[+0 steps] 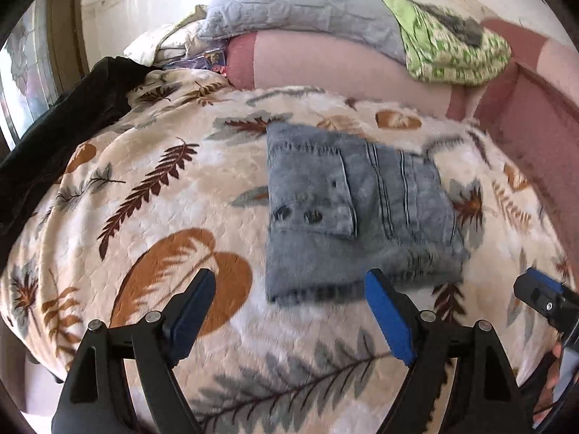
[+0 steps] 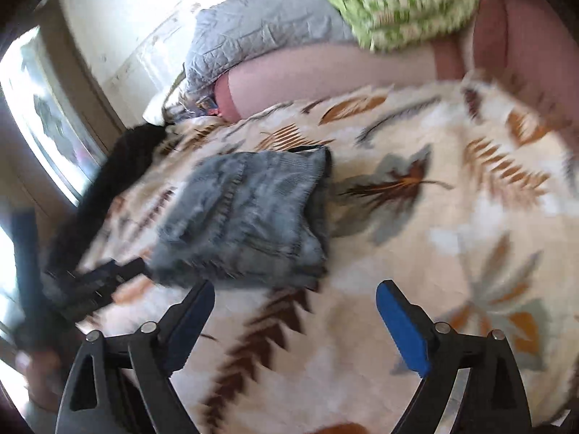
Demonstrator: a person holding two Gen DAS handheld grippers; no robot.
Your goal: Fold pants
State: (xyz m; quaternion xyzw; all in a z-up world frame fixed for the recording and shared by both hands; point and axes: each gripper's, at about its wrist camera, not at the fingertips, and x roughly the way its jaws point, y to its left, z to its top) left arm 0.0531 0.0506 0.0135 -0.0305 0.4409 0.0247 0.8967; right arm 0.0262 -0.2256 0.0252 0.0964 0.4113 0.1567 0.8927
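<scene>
The faded grey-blue denim pants (image 1: 358,213), folded into a thick squarish bundle with stitched seams and a patch pocket uppermost, lay flat near the middle of the plush cream blanket printed with brown, orange and grey leaves (image 1: 152,188), with bare blanket open on every side of the bundle. The left gripper (image 1: 289,289) hung just short of the bundle's near edge and the right gripper (image 2: 295,298) hung likewise, each with its blue-padded black jaws spread wide on nothing. Beyond the blanket's far edge lay a quilted grey pillow (image 1: 289,3), a green patterned cloth (image 1: 452,47), and a rumpled black garment (image 1: 61,115) at the left.
</scene>
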